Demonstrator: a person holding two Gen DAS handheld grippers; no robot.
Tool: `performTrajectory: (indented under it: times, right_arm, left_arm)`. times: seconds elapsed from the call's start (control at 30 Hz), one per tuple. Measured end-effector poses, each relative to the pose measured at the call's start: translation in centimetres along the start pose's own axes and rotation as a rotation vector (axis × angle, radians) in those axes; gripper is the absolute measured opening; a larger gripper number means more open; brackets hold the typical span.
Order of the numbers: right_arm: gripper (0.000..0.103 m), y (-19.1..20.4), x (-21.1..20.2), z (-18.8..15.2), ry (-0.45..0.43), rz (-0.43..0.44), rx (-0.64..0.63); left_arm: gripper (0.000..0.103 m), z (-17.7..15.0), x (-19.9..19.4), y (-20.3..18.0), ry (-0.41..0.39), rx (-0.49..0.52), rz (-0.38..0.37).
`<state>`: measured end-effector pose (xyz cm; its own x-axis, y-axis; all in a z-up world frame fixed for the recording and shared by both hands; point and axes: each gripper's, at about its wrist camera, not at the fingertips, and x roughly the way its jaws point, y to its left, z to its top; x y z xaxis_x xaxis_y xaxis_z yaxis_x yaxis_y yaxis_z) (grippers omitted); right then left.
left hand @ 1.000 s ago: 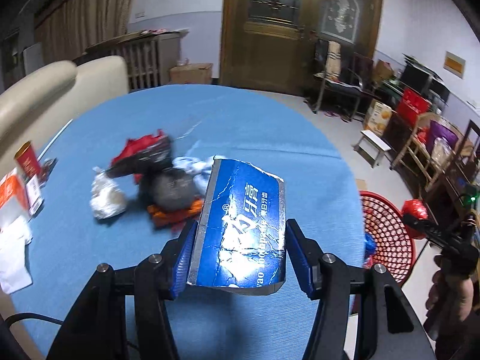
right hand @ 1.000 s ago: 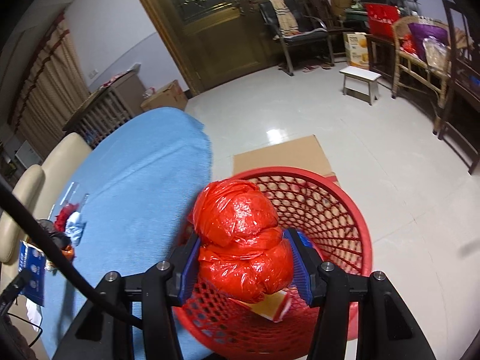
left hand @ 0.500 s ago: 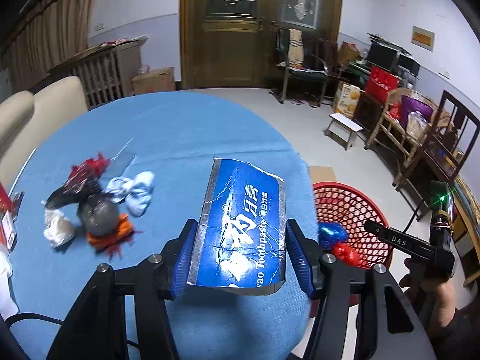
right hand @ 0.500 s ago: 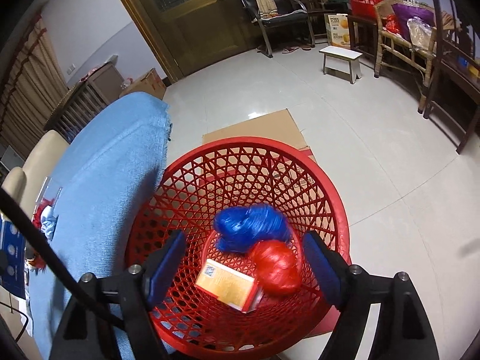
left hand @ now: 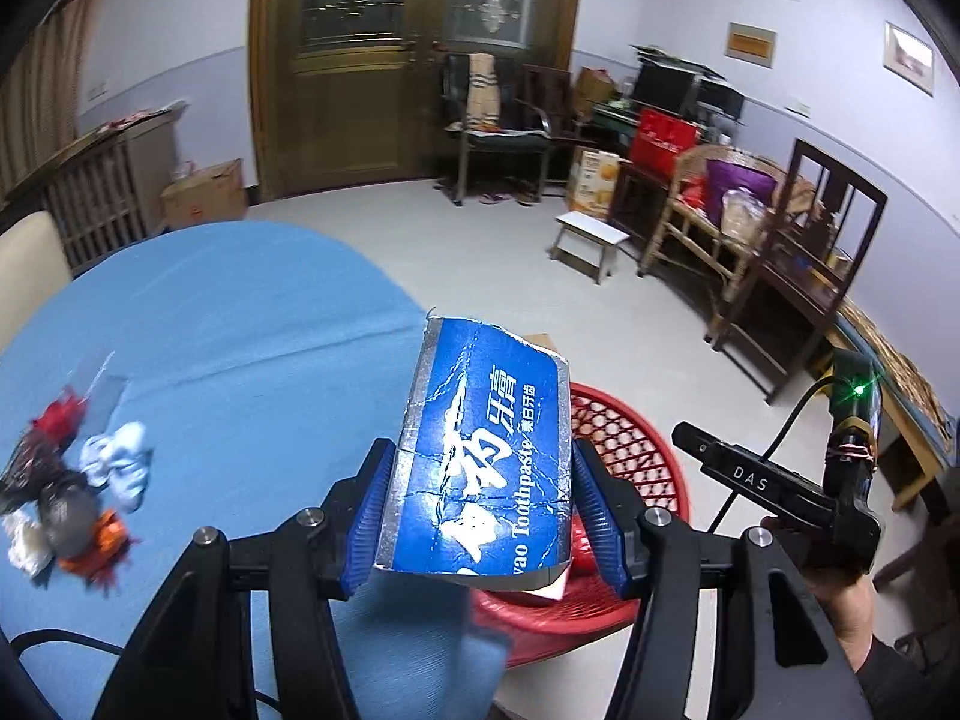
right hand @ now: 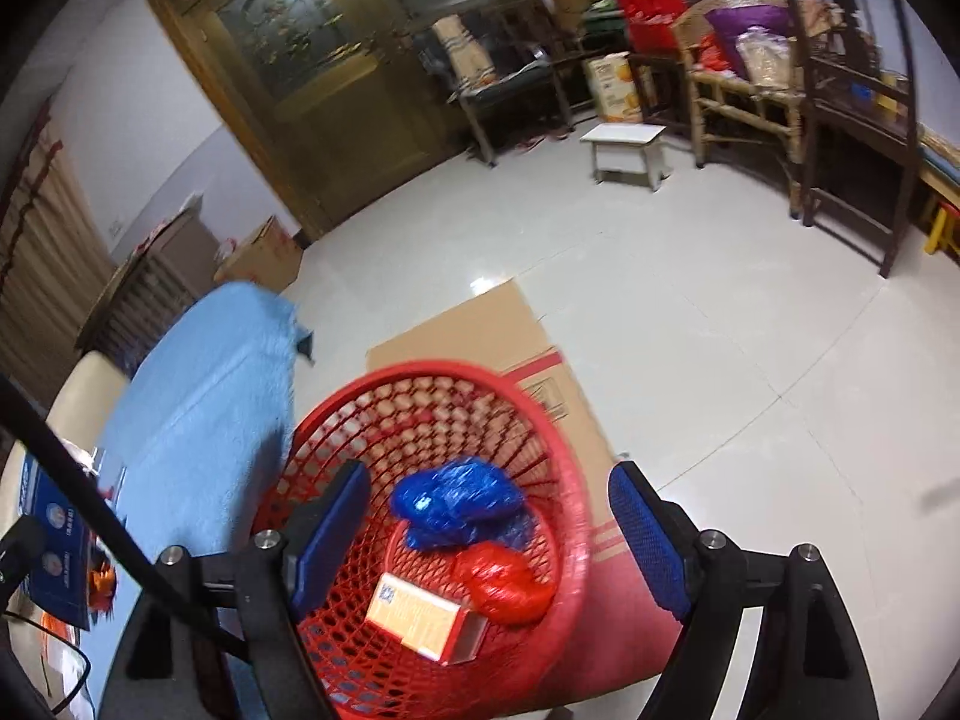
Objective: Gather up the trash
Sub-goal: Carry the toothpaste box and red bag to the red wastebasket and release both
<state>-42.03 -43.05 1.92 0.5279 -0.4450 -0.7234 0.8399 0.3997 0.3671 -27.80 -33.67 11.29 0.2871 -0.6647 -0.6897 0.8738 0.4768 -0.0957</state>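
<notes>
My left gripper [left hand: 483,516] is shut on a torn blue toothpaste box [left hand: 480,468] and holds it at the table's right edge, over the near side of the red mesh basket [left hand: 636,450]. My right gripper [right hand: 486,540] is open and empty above the same basket [right hand: 558,420]. Inside lie a blue bag [right hand: 456,501], a red bag [right hand: 504,582] and an orange carton [right hand: 420,615]. A heap of crumpled trash [left hand: 72,504] lies on the blue tablecloth [left hand: 228,348] at the left.
The right gripper's body [left hand: 780,498] shows at the right of the left wrist view. Flat cardboard [right hand: 480,324] lies on the floor under the basket. A small white stool [right hand: 627,147], chairs and cluttered furniture stand along the far wall.
My right gripper opened and dropped the red bag into the basket, then rose a little. My left gripper swung right with the toothpaste box from the trash heap to over the basket.
</notes>
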Motion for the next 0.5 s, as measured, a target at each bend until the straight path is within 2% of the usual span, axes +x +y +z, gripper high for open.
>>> performTrajectory:
  times: [0.23, 0.33, 0.4, 0.5]
  right_arm:
    - [0.084, -2.8, -1.1, 0.5, -0.037, -0.026, 0.078]
    - [0.084, -3.6, -1.4, 0.5, -0.049, -0.035, 0.101]
    - [0.084, -3.9, -1.4, 0.6, -0.046, -0.034, 0.113]
    - [0.084, -3.8, -1.4, 0.7, -0.044, -0.03, 0.109]
  left_arm:
    - [0.06, 1.1, 2.1, -1.9, 0.029, 0.01, -0.063]
    - [0.066, 1.5, 3.3, -2.8, 0.047, 0.028, -0.082]
    - [0.079, 1.7, 4.0, -3.1, 0.066, 0.035, -0.072]
    - [0.079, 1.9, 4.2, -2.7, 0.072, 0.044, -0.033]
